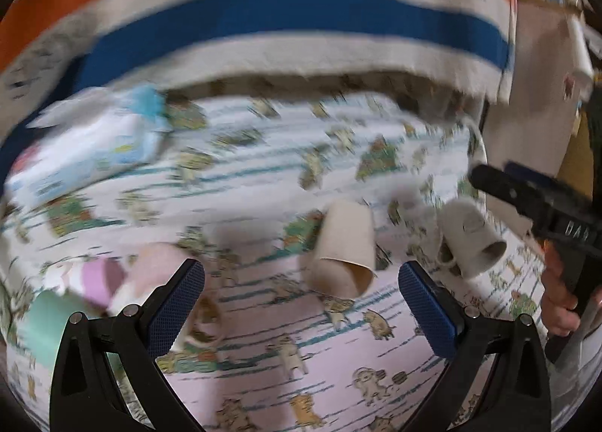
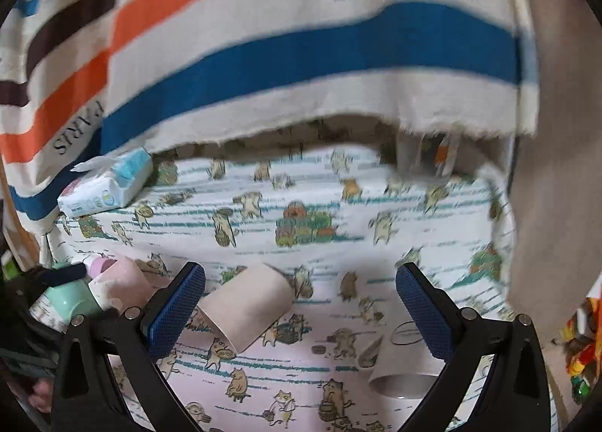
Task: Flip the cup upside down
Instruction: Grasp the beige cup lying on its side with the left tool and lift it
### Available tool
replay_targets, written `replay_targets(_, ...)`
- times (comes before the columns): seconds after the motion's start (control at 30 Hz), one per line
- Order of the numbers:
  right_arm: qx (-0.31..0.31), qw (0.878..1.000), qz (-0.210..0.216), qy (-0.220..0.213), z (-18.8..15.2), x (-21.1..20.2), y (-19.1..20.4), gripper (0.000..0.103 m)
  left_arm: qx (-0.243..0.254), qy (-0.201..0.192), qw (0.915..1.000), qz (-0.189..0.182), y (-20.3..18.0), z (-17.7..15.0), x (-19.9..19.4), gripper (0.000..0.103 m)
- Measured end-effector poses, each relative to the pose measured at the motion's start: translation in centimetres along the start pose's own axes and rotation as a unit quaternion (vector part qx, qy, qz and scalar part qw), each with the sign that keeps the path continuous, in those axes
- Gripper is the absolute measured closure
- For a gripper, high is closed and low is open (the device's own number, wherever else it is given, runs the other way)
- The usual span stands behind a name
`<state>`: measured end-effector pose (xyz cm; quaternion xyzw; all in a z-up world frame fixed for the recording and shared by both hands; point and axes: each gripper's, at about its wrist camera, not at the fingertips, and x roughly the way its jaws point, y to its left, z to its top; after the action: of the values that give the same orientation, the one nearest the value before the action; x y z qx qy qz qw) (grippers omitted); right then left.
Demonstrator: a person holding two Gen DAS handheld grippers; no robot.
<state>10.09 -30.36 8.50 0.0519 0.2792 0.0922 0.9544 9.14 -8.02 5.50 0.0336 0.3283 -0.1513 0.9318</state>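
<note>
Nearby, pink cup [image 2: 122, 283], tissue pack [image 2: 107, 187].

The left gripper [image 1: 301, 281] hangs over the tablecloth [image 1: 263, 356] with its blue-padded fingers [image 1: 177, 304] spread wide, nothing between them. The right gripper [image 2: 301, 281] is likewise spread and empty; seen from the left wrist, a bare hand [image 1: 560, 300] holds its black body near the tablecloth's right edge.

Beige paper cup [image 2: 248, 304] on white cat-print tablecloth [image 2: 338, 206]; orange, blue and brown striped cream towel [image 2: 301, 48]; blue-padded black fingers [image 2: 177, 308].
</note>
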Motion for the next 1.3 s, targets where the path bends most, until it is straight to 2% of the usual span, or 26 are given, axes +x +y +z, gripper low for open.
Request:
replay_targets(0.1,0.034,0.999,0.031,0.028,0.5,2.4,-0.9,0.006,0.0,0.045,0.9989,-0.014,-1.2,0.9,2.8,0.001)
replay_targets(0.23,0.06,0.996,0.045,0.044,0.0,4.4,-1.6,0.011,0.006,0.074,0.9972,-0.01,-2.1,1.3,6.0,0.001)
replay_targets(0.33,0.067,0.995,0.045,0.066,-0.7,6.1,-2.0,0.014,0.001,0.096,0.995,-0.025,-2.4,1.5,7.8,0.001)
replay_targets(0.5,0.084,0.991,0.048,0.092,-1.5,7.8,-2.9,0.016,-0.002,0.116,0.9927,-0.032,-2.9,1.6,10.3,0.001)
replay_targets(0.7,0.085,0.991,0.042,0.1,-2.0,8.4,-3.1,0.016,-0.017,0.135,0.99,-0.037,-3.0,1.3,12.8,0.007)
replay_targets(0.87,0.085,0.99,0.035,0.112,-2.5,9.2,-3.1,0.016,-0.018,0.144,0.9887,-0.039,-3.0,1.1,14.0,0.013)
replay_targets(0.97,0.089,0.988,0.035,0.122,-2.8,9.7,-3.2,0.016,-0.027,0.15,0.9873,-0.045,-3.2,1.0,14.9,0.024)
replay_targets(1.0,0.091,0.987,0.036,0.125,-2.9,9.8,-3.2,0.016,-0.029,0.152,0.987,-0.042,-3.2,0.9,15.0,0.031)
replay_targets(1.17,0.089,0.988,0.037,0.124,-2.9,9.8,-3.0,0.016,-0.023,0.132,0.9901,-0.041,-3.4,0.6,14.2,0.034)
replay_targets(1.3,0.09,0.989,0.048,0.108,-2.5,8.7,-2.9,0.016,-0.023,0.103,0.9941,-0.027,-3.3,0.6,11.5,0.036)
